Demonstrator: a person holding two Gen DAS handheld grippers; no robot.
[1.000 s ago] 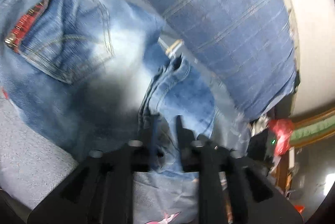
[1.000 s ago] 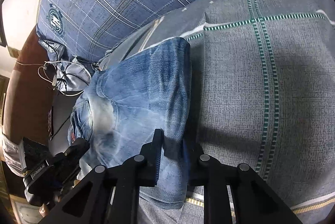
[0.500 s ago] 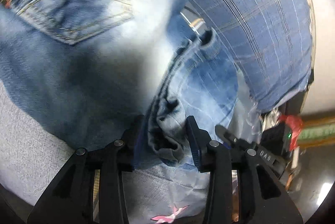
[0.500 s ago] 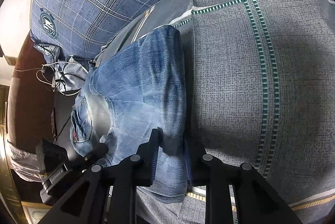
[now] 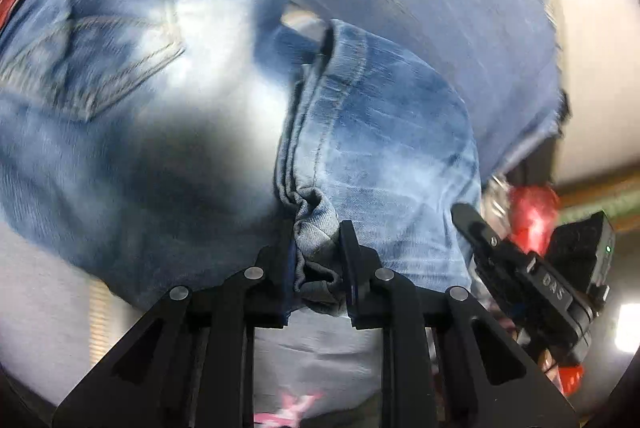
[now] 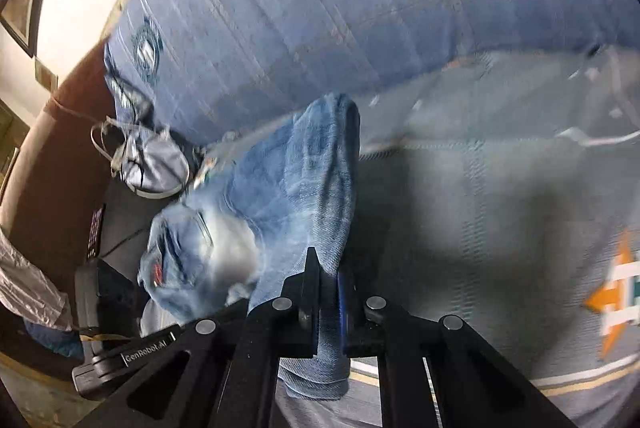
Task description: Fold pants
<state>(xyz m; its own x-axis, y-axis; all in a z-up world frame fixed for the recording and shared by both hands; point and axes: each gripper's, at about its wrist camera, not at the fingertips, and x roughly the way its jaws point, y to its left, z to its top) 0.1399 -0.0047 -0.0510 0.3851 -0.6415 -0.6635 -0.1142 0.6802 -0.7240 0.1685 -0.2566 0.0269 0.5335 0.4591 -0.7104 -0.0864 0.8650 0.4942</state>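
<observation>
Faded blue jeans (image 5: 380, 132) lie on a grey bed cover. In the left wrist view my left gripper (image 5: 318, 240) is shut on a bunched fold of the jeans near the crotch seam; a back pocket (image 5: 116, 44) shows at upper left. In the right wrist view my right gripper (image 6: 328, 272) is shut on the edge of the folded jeans leg (image 6: 304, 180), lifted a little off the cover. The left gripper's black body (image 6: 120, 344) shows at lower left there, and the right gripper's body (image 5: 532, 280) shows at the right of the left wrist view.
A blue plaid cushion (image 6: 340, 0) stands behind the jeans. The grey cover with green lines and an orange arrow print (image 6: 616, 292) spreads to the right. A cloth bag with cords (image 6: 148, 164) lies at left by a brown bed frame (image 6: 44, 164). Something red (image 5: 532, 212) sits at right.
Both grippers have lifted and swung with the jeans, and both views are now blurred. The bunched denim stays between the left jaws, and the leg edge stays between the right jaws.
</observation>
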